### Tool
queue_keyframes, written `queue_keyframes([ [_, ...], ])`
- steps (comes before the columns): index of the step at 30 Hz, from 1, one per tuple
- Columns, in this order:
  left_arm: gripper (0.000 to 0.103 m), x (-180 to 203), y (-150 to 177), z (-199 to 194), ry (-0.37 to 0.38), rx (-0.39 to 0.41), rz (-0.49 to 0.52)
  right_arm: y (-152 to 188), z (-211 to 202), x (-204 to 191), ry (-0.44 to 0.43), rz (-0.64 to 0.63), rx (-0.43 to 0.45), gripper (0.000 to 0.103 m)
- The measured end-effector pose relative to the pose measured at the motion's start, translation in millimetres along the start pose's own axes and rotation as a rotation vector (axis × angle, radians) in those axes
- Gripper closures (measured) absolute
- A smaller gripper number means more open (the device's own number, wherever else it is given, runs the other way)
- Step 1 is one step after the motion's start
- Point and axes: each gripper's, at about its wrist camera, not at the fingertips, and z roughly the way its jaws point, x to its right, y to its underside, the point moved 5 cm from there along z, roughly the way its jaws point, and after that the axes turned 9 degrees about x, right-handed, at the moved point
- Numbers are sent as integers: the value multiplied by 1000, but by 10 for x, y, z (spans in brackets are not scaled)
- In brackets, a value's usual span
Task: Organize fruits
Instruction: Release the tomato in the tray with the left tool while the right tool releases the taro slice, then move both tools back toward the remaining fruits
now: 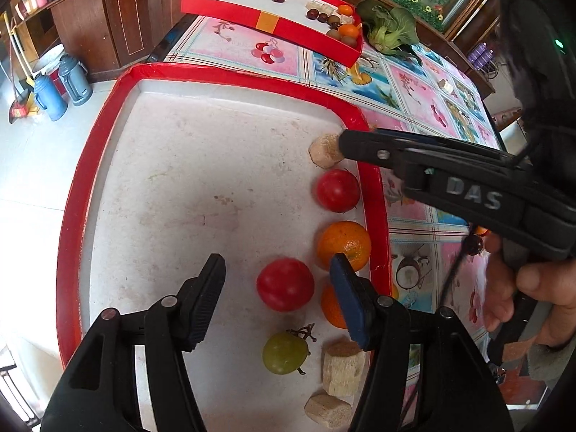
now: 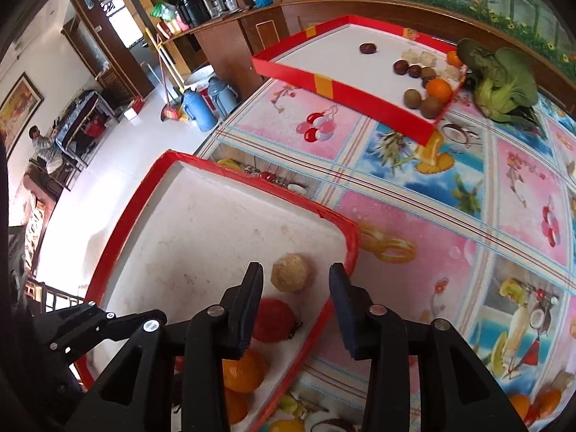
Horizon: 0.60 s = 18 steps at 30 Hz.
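A red-rimmed white tray [image 1: 86, 194] lies near me. Along its right side lie a beige chunk [image 1: 325, 151], a red tomato [image 1: 337, 190], an orange [image 1: 343, 244], a second tomato [image 1: 285, 284], another orange [image 1: 333, 307], a green grape [image 1: 285, 352] and two beige chunks [image 1: 342, 367]. My left gripper [image 1: 277, 288] is open and empty above the second tomato. My right gripper [image 2: 295, 306] is open and empty over the tray's corner, just behind the beige chunk [image 2: 290, 273]; in the left wrist view its fingers [image 1: 360, 145] reach that chunk.
A second red tray [image 2: 334, 88] at the table's far end holds dark fruits, kiwis, oranges and pale chunks. A leafy green vegetable [image 2: 500, 82] lies beside it. Loose fruits [image 2: 540, 403] lie on the patterned tablecloth at right. The table edge drops to the floor at left.
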Motion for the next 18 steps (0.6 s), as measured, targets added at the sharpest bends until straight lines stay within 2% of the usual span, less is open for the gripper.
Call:
queue_keyframes([
  [4,44,2,10,-59,-18,15,6,85,-264,84,-12,40,29,62],
  [6,43,-4,12,-95,-28,25,6,160,-411,115,-13,48,46,58],
  [8,36,-15,15,-127,-36,36,-4,273,-555,156,-14,48,54,56],
  [14,36,-6,52,-210,-63,53,-7,713,-904,331,40,9,50,51],
  [18,36,62,104,-290,-80,61,19,965,-1093,493,74,30,42,48],
])
